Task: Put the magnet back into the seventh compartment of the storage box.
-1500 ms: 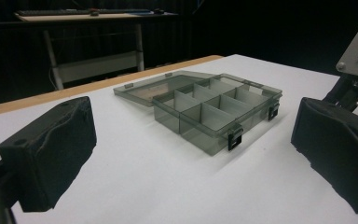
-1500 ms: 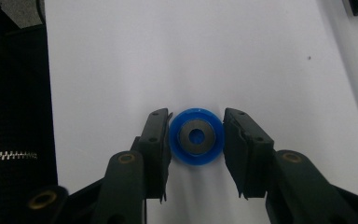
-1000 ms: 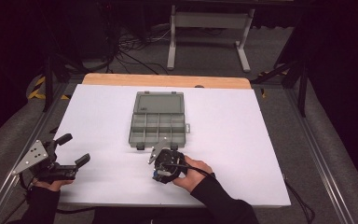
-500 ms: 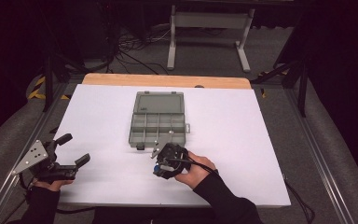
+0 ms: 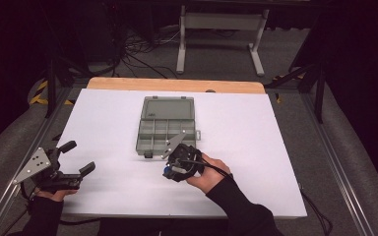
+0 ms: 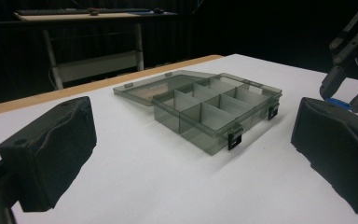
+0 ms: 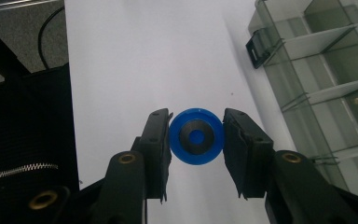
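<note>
Blue disc (image 7: 196, 136), a round piece with a dark centre, is the thing being handled; the organiser box (image 5: 168, 129) beside it is taken to be its destination.

High view: the box is seen lying open near the middle of the white desk (image 5: 256, 147), its lid folded back toward the far edge and its compartments apparently empty. The right tool (image 5: 170, 170) is held just in front of the box's near right corner, with a spot of blue visible at its tip. The left tool (image 5: 81, 158) is held well apart at the desk's near left corner, its jaws spread and nothing between them. The pick-up is judged to be done; carrying the disc over a compartment and letting it go is judged to remain.

Left gripper view: the box (image 6: 214, 112) is seen between the two spread black pads (image 6: 51, 149), far beyond them and untouched. At the upper right the right tool (image 6: 349, 77) is seen above the desk, a sliver of blue at its tips, just beside the box's latched front wall.

Right gripper view: the disc is clamped between the two pads (image 7: 156, 140), one pressing on each side of its rim, and appears lifted clear of the desk. The box's divided compartments (image 7: 326, 74) lie to the upper right, near but not beneath the disc.
</note>
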{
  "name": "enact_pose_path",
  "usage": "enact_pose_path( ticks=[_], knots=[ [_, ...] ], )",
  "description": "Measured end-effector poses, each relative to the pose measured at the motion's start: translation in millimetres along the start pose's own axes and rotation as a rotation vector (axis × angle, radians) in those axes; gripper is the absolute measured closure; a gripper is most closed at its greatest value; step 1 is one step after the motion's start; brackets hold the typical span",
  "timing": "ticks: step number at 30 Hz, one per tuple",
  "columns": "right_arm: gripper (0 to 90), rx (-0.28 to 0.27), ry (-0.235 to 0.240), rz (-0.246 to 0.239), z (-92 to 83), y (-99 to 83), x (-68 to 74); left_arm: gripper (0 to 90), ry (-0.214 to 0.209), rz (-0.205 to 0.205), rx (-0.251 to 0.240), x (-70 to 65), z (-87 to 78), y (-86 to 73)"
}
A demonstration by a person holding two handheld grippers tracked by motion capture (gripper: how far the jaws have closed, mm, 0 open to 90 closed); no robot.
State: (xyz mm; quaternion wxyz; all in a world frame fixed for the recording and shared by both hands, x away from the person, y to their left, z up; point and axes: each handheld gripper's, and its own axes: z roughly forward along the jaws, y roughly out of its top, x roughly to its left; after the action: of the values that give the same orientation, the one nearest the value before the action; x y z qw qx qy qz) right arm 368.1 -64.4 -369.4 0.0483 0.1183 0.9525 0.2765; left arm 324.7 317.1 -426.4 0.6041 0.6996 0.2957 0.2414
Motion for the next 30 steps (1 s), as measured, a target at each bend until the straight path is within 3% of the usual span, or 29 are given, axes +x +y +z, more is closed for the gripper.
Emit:
enact_pose_path(
  ticks=[30],
  knots=[
    [62.1, -0.051, -0.093, 0.095, -30.8, 15.1, -45.7, 0.8, -0.003, -0.003, 0.002, 0.4, 0.4, -0.2]
  ],
)
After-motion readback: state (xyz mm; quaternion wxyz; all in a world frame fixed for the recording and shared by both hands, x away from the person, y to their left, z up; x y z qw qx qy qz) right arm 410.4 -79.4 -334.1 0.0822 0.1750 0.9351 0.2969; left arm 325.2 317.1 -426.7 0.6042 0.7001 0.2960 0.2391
